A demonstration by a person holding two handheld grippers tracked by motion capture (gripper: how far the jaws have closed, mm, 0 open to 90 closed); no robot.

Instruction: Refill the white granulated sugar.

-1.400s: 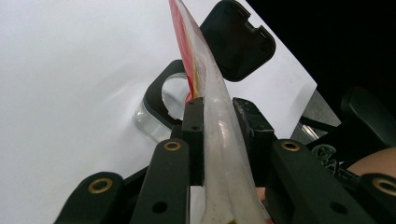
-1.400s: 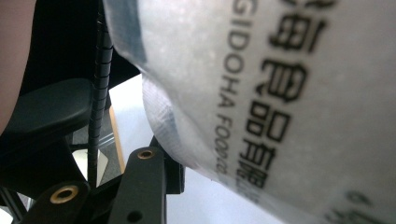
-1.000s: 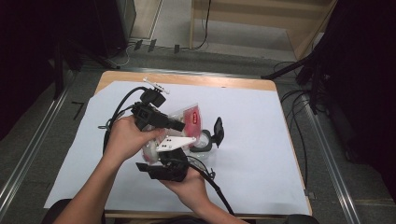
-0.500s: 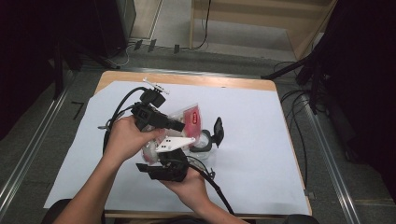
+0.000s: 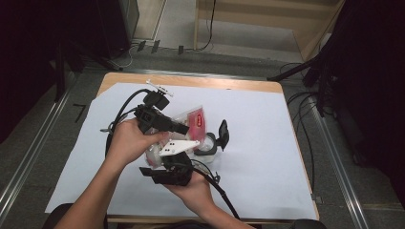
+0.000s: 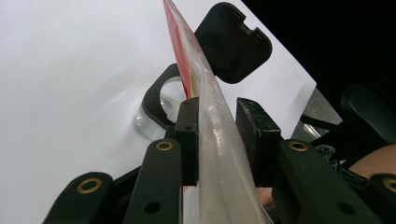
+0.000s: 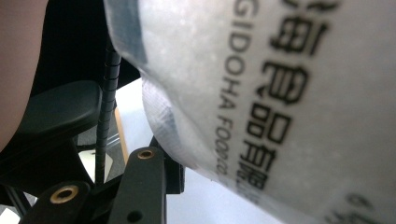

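A clear plastic bag [image 5: 193, 119] with red print is held above the white sheet between both hands. My left gripper [image 5: 184, 129] is shut on its upper edge; in the left gripper view the film [image 6: 210, 140] is pinched between the two pads. My right gripper [image 5: 165, 160] grips the bag's lower end from below. In the right gripper view the printed film [image 7: 280, 93] meets one pad [image 7: 170, 170] and hides the other jaw. Just right of the bag stands a clear jar [image 5: 207, 145] with a black rim [image 6: 156, 100], its black flip lid [image 5: 222, 133] open.
White paper [image 5: 267, 143] covers the wooden table [image 5: 191, 81]. Cables trail from both grippers across the left and front of the sheet. An office chair [image 7: 60, 107] shows beyond the table edge in the right gripper view.
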